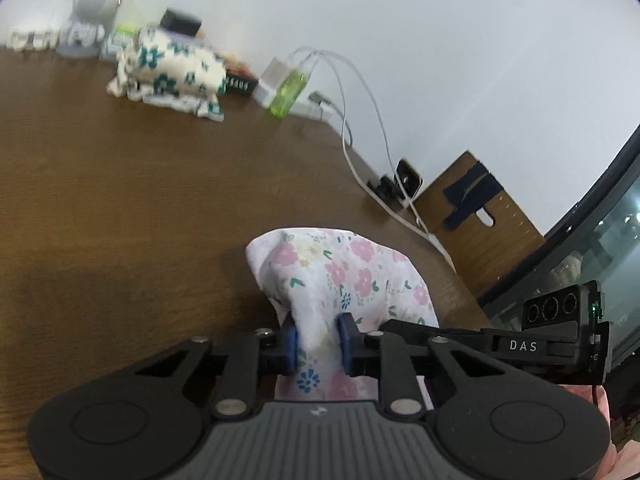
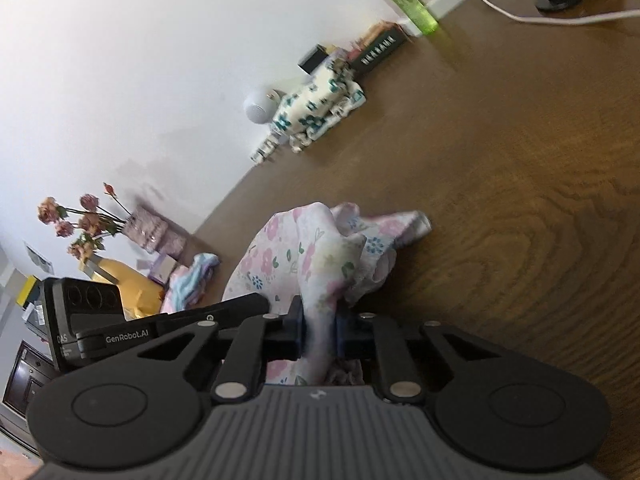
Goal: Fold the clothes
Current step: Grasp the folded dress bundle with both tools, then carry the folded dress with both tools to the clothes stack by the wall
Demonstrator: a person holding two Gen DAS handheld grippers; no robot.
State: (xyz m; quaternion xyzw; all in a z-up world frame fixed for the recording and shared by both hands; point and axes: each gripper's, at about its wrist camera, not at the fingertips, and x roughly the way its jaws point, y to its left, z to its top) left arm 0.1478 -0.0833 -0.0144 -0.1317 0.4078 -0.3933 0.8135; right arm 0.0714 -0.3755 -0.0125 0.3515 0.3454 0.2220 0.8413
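Note:
A white garment with pink flowers (image 1: 344, 276) is held up over the brown wooden table (image 1: 120, 200). My left gripper (image 1: 318, 346) is shut on one part of it, the cloth pinched between the blue pads (image 1: 290, 344). In the right wrist view the same floral garment (image 2: 320, 256) bunches in front of my right gripper (image 2: 320, 338), which is shut on a fold of it; its far end touches the table (image 2: 520, 200). The right gripper's body (image 1: 560, 328) shows at the right edge of the left view.
A folded cream cloth with teal flowers (image 1: 172, 72) lies at the table's far edge by the wall. Nearby stand a green bottle (image 1: 290, 90), a white box, white cables (image 1: 360, 120) and a round white device (image 1: 94, 0). A vase of flowers (image 2: 140, 228) and small cloths (image 2: 192, 280) sit at the left.

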